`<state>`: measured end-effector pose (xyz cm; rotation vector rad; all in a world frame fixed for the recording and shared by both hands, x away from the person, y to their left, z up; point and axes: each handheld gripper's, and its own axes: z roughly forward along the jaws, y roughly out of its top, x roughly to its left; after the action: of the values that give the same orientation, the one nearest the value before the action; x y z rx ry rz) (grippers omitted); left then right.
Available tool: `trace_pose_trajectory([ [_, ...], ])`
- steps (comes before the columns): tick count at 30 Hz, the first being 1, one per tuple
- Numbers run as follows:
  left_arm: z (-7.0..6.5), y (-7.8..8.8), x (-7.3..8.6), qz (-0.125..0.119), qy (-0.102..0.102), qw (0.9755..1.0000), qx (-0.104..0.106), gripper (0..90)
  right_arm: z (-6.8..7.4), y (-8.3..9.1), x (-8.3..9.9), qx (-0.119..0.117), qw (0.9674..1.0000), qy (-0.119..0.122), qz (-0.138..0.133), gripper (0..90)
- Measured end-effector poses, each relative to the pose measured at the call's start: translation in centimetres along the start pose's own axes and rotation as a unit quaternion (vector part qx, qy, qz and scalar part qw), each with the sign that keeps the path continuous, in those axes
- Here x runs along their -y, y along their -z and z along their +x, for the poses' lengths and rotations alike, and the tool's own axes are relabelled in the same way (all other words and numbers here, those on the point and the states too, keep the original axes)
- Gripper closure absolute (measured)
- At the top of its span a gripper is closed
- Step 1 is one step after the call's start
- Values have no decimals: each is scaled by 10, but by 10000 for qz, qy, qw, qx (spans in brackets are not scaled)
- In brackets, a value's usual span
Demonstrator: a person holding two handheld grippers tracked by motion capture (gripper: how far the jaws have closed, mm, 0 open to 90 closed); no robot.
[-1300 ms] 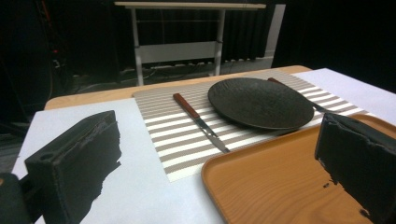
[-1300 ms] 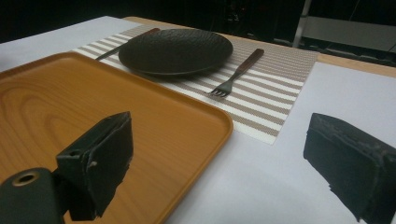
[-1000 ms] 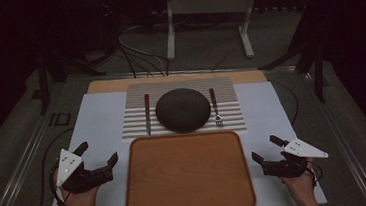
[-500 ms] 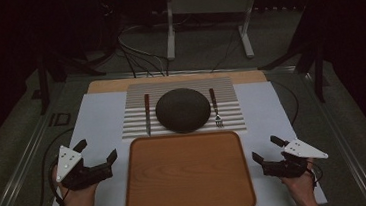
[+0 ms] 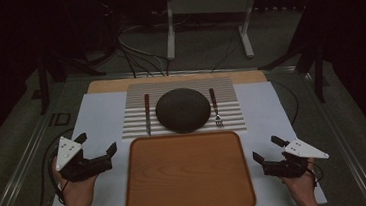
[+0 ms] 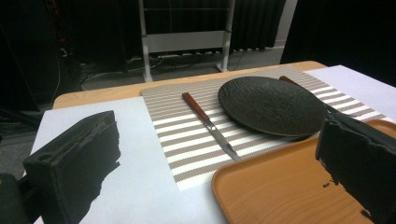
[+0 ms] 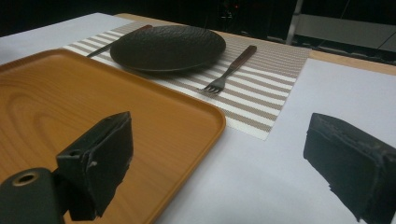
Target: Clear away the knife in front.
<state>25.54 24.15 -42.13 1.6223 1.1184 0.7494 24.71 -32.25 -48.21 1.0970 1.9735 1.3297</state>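
Note:
An empty wooden tray [image 5: 187, 175] lies at the front centre of the table. Behind it, on a striped placemat [image 5: 135, 94], rests a dark round plate [image 5: 182, 109] with a red-handled knife [image 5: 147, 113] to its left and a fork [image 5: 215, 107] to its right. My left gripper [image 5: 96, 143] hovers open just left of the tray, holding nothing. My right gripper [image 5: 265, 148] stands open to the right of the tray, also with nothing in it. In the left gripper view the knife [image 6: 210, 125] and plate [image 6: 273, 105] lie ahead; in the right gripper view the fork [image 7: 229, 69] does.
A white sheet [image 5: 97, 118] covers the table under the placemat and tray. Cables trail off the table's left side [image 5: 46, 165]. A white metal stand [image 5: 203, 11] is on the floor beyond the far edge.
The left gripper has drifted slightly forward beside the tray. The right gripper has barely moved. Both jaws stay open.

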Motion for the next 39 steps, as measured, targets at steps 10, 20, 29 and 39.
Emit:
trace_pose_trajectory([
  [10, -3, -14, -13, 81, -97, 9999, 111, 4, 0, 0, 0, -2, 10000, 5, 6, 84],
  [20, -4, -28, -19, 178, -106, 9996, 209, 4, 0, -1, 0, 0, 10000, -7, 48, 84],
  [29, -2, -40, -25, 212, -37, 9995, 222, 4, 0, -1, 1, -8, 10000, -23, 75, 84],
  [39, 0, -53, -31, 236, -28, 9996, 163, 5, 0, -1, 1, -7, 9999, -23, 100, 84],
])
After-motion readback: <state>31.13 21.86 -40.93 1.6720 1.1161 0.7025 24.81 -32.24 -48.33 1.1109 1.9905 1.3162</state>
